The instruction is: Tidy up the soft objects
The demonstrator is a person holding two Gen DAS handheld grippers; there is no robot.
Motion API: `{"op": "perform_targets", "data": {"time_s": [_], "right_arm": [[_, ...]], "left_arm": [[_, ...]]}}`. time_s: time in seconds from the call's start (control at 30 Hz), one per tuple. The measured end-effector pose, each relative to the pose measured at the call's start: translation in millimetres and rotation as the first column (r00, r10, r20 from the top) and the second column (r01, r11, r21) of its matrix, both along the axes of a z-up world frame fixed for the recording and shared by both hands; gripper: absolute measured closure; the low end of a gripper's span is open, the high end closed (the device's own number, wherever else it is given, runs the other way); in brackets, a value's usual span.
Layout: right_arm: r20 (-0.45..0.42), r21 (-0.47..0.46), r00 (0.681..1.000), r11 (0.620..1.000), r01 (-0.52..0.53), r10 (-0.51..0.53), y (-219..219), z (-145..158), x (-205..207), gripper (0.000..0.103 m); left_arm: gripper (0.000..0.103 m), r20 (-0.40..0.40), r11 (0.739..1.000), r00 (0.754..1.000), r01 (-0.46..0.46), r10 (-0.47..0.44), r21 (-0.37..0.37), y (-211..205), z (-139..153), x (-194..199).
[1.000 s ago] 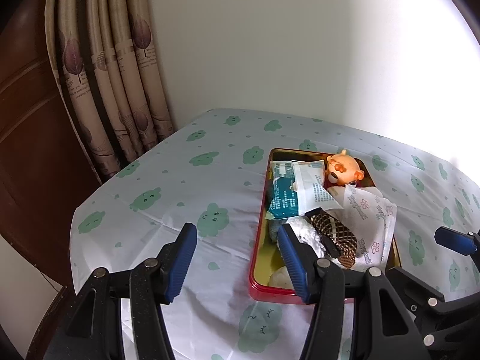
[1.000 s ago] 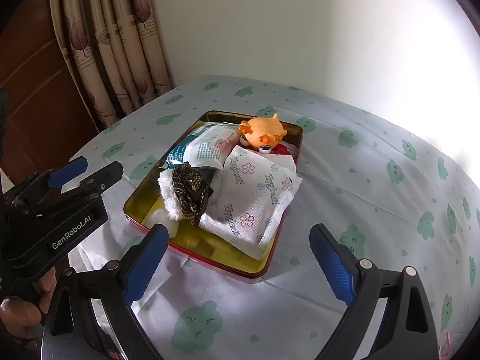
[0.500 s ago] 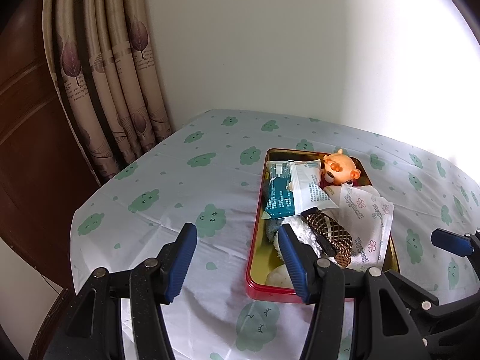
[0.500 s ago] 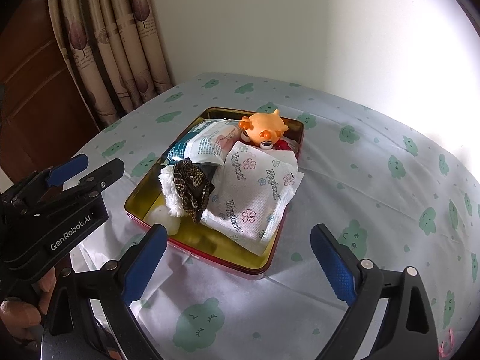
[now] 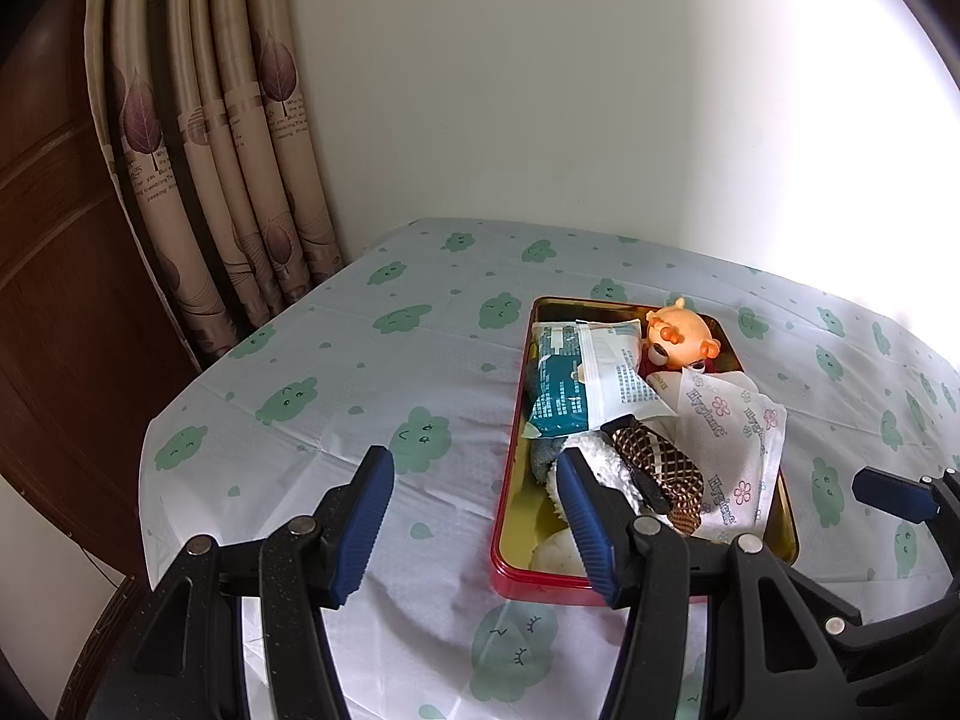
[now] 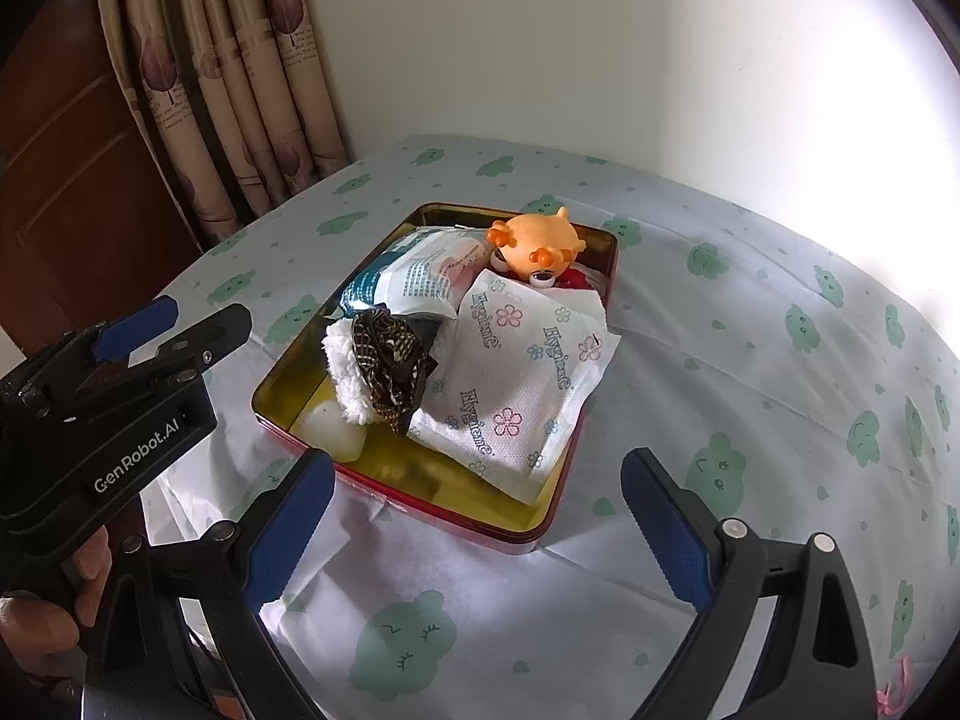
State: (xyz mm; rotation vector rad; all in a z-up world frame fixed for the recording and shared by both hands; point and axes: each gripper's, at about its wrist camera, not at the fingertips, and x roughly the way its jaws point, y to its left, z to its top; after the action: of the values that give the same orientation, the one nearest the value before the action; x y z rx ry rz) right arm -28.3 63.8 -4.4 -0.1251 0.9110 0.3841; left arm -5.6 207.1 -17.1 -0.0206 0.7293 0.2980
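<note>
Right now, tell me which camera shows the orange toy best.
The right wrist view. There the orange toy sits unobstructed at the far end of the red tin, its body, eyes and spikes showing. The left wrist view also shows the toy, but smaller and farther off, beside the teal-and-white packet.

your left wrist view looks down and forward from the table's near-left edge, close over its own fingers (image 5: 384, 516), toward the curtain (image 5: 240, 180) corner. your right wrist view tilts steeper, from the near side. both share the red tin (image 5: 510, 468) (image 6: 480, 525) on the cloud-print cloth (image 5: 360, 372) (image 6: 750, 360) — and each catches the other's gripper at its edge.
</note>
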Motion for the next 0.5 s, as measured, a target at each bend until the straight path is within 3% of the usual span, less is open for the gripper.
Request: {"op": "perform_targets", "data": {"time_s": [0.5], "right_arm": [[-0.018, -0.003, 1.0, 1.0, -0.008, 0.008, 3.5, -4.4, -0.1, 0.008]], "left_arm": [[0.045, -0.001, 1.0, 1.0, 0.001, -0.001, -0.004, 0.3, -0.2, 0.1]]}}
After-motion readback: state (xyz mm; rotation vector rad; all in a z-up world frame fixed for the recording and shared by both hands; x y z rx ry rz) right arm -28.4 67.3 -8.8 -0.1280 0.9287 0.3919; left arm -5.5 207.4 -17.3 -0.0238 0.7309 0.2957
